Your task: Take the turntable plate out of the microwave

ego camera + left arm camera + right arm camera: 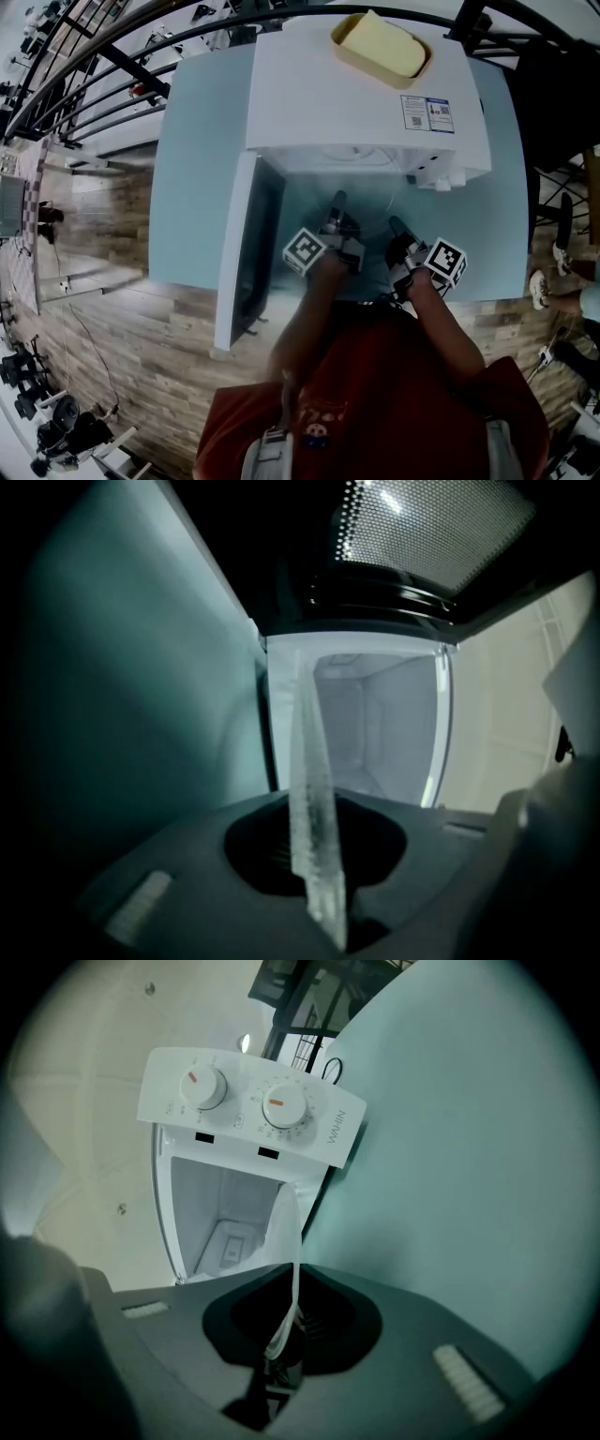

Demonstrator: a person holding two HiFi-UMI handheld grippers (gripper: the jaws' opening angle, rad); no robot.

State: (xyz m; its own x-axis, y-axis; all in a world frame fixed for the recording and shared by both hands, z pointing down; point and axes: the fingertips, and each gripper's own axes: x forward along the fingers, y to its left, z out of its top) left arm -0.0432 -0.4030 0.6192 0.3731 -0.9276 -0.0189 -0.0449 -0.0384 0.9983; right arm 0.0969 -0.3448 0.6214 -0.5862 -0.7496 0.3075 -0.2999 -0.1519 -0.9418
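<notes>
One white microwave (366,103) stands on one pale blue table (202,187), its single door (246,253) swung open toward 9 o'clock, and one yellow dish (380,47) sits on its top at 12 o'clock. Its panel carries two knobs (203,1087), side by side. There is one glass turntable plate (314,836), seen edge-on in both gripper views, and two grippers hold it. The left gripper (337,202) has its jaws pinched on the plate's rim, and the right gripper (394,223), just beside it at 3 o'clock, is clamped on the rim as well. The plate hangs between them at the mouth of the open cavity, above the table. Both of the person's forearms reach forward toward 12 o'clock, close together, one marker cube (305,251) showing on each gripper.
</notes>
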